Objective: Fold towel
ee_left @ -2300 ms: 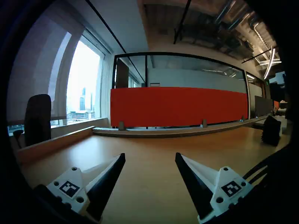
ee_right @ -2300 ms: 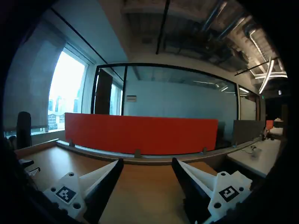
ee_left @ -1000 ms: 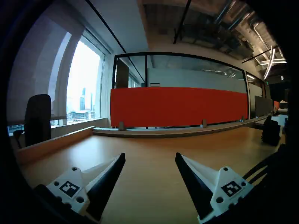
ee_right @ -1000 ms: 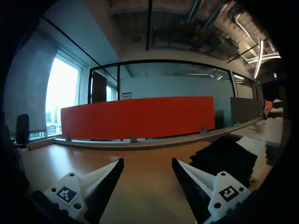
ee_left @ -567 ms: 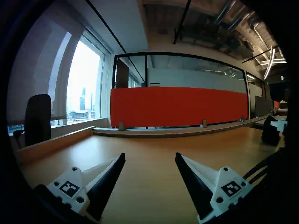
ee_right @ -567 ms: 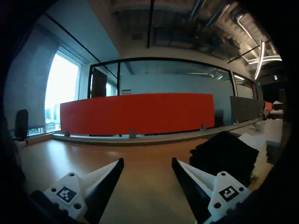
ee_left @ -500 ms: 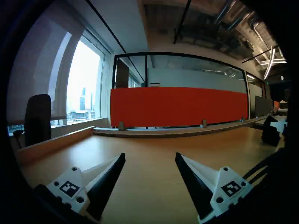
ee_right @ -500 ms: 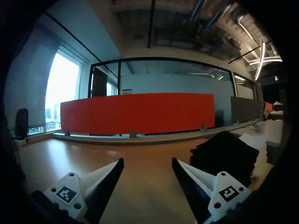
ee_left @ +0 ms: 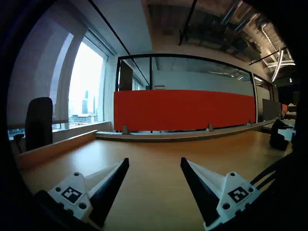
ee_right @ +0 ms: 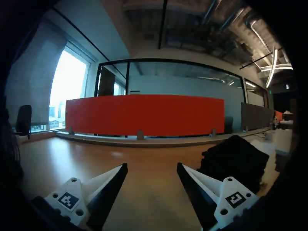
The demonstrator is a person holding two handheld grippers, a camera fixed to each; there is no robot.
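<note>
A stack of folded black towels (ee_right: 235,161) sits on the wooden table (ee_right: 146,184) just right of my right gripper (ee_right: 152,166), close beyond its right finger (ee_right: 200,192). That gripper is open and holds nothing. In the left gripper view the same dark stack (ee_left: 279,138) lies far off at the right edge of the table (ee_left: 154,169). My left gripper (ee_left: 154,161) hovers low over bare wood, open, nothing between its fingers.
A red divider panel (ee_left: 183,109) runs along the table's far edge. A black office chair (ee_left: 38,123) stands at the left by the window. White folded cloth (ee_right: 267,148) lies behind the black stack. A white desk (ee_right: 283,136) is further right.
The right gripper swung right and dropped toward the table, so the black towel stack came into its view and now looms closer. The left gripper has stayed still.
</note>
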